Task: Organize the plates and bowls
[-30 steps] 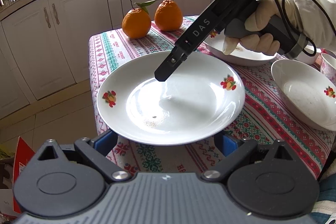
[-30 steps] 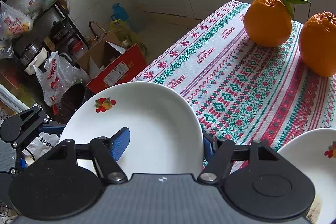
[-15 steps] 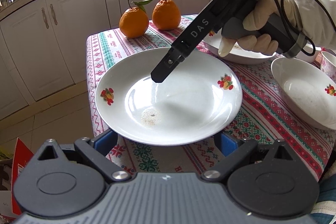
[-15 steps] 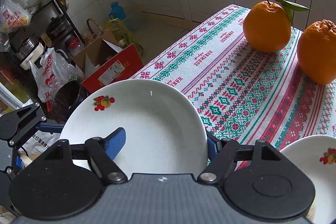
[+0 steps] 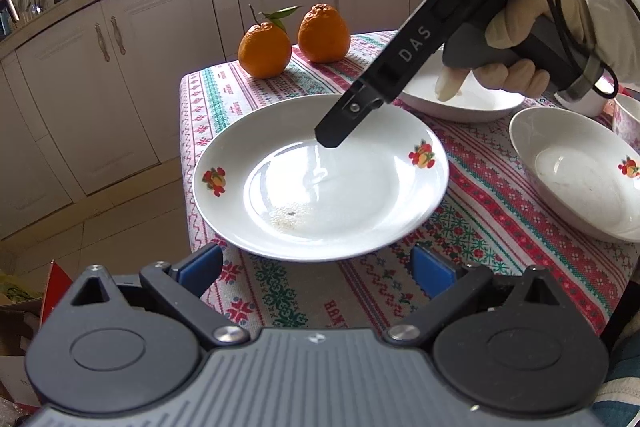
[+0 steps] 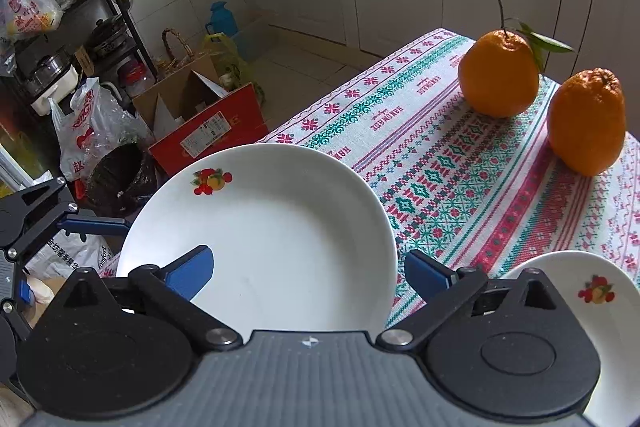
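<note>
Hovering my right claw over the white plate, I have its jaws spread wide, one blue pad above the plate's hollow and the other outside its rim, gripping nothing. My guess is that this straddle is set up to pinch the thin raised rim, the only edge a shallow glazed dish offers. My left claw waits at the near rim, jaws also apart and empty, likely to steady or lift from that side. The plate lies at the left end of the surface, on a woven patterned cloth, partly overhanging the corner. It is glossy, round, with small fruit decals. A similar bowl sits to the right, another dish further back. Two bumpy oranges stand at the far edge.
</note>
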Motion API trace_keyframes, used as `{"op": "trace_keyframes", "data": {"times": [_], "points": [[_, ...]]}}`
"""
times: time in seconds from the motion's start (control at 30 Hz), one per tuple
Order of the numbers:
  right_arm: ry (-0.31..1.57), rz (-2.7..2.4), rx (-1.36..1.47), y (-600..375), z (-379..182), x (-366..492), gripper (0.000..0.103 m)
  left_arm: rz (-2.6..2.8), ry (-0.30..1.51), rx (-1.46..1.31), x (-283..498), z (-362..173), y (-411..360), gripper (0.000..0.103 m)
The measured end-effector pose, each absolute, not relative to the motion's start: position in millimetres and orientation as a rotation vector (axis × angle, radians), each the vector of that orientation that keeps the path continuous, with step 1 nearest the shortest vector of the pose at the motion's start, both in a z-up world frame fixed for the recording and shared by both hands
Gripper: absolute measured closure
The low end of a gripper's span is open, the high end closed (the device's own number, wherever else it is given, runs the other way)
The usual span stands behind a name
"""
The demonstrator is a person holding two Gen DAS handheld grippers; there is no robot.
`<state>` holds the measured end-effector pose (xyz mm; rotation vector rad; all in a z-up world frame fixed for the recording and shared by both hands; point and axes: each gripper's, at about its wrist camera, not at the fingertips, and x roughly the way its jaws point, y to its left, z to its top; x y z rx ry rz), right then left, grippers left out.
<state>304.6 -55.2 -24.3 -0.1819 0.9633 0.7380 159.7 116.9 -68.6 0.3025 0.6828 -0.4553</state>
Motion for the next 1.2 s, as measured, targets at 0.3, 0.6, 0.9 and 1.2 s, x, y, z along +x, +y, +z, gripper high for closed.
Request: {"op": "trace_keyframes", "data": {"times": [0.3,0.6,0.9,1.2], "points": [[0.883,0.711,-0.190,-71.1,4.2,262.8,0.000,-0.441,0.618,0.319,130.1,-59.3,109.5,0.002],[0.824,0.646,-0.167,-108.9,23.6,189.4,0.000,-0.536,0.653,0.272,90.0,-53.1,85.8,0.002],[0.817,0.537,-0.165,-155.8,16.5,122.7,0.000,-0.569,0.700,0.212,69.0,-66.0,53.4,0.001],[0.872,0.423,-0.147,-205.0,2.4,104.6,0.000,-0.650,0.683,0.274,66.1,-80.5,15.3,0.001]]}}
